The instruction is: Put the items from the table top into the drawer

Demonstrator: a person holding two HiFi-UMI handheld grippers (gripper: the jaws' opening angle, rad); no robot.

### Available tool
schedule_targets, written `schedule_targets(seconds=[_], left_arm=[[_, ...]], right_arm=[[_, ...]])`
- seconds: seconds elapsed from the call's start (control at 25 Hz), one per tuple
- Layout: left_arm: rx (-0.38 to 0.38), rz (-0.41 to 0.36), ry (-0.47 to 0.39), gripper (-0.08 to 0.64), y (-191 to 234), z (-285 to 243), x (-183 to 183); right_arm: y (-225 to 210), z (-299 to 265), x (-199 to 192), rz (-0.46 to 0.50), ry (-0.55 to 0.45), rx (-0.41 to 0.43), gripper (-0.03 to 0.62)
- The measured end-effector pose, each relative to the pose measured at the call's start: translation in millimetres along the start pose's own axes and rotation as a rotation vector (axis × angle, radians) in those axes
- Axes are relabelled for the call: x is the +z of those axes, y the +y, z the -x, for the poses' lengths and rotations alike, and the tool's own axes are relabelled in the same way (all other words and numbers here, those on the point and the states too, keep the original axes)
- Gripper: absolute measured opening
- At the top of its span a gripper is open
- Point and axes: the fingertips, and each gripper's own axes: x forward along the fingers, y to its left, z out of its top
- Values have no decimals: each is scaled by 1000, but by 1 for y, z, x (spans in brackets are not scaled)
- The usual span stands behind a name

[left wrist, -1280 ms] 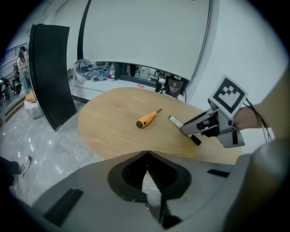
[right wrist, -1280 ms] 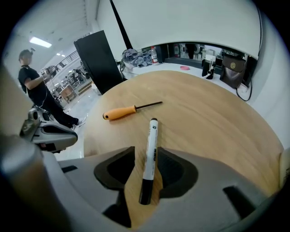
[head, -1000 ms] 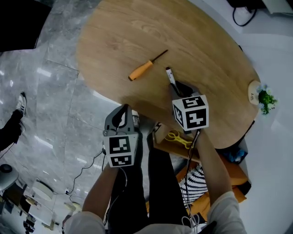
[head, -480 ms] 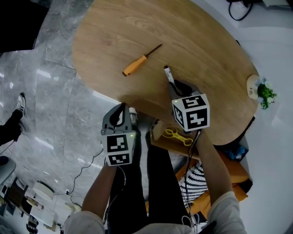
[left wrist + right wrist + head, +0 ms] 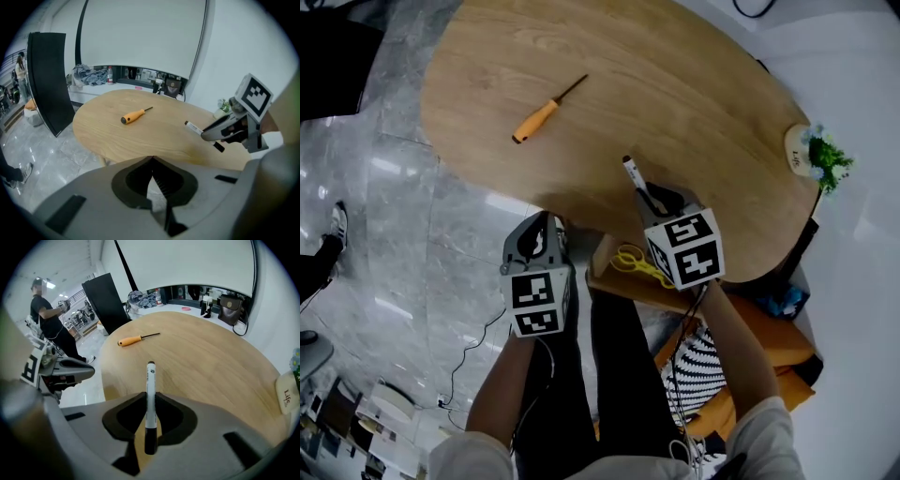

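1. Right claw point(image 5: 150, 399) has drawn back to the surface point(image 5: 694, 103) edge, clamped on the marker point(image 5: 150, 380), which juts forward between its jaws.
2. Left claw point(image 5: 152, 161) is pressed together, empty.
3. Screwdriver point(image 5: 546, 111) lies well ahead on the surface.

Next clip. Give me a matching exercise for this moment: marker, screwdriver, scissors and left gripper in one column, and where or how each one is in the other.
Column 1
1. marker
2. screwdriver
3. scissors
4. left gripper

Column 2
A. lying loose on the table
B. shut and empty
C. in the open drawer under the table edge
D. clamped in the right gripper

Pairs: 1-D, 2-A, 3-C, 4-B
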Motion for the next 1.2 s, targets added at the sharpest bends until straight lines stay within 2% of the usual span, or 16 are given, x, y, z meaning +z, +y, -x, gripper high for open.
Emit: schedule_targets(seconds=[0.16,0.4,0.72,0.96,1.04,1.2], left_arm=[[-4,-15,8,9,-21,5,-9],[5,2,32,9,-49,7,-18],[6,-47,55,9,-81,10,-29],[-13,-88,48,9,-99,7,-21],[-22,-101,47,8,-104,4,-18],[-43,-124,41,9,-112,0,-14]], right_arm=[[12,23,-44,25,35,50,58],[31,53,-98,36,56,130,58],[47,75,-169,59,124,194,60],[50,80,-199,47,161,209,63],[48,80,-205,35,167,212,135],[40,81,-207,12,160,190,140]])
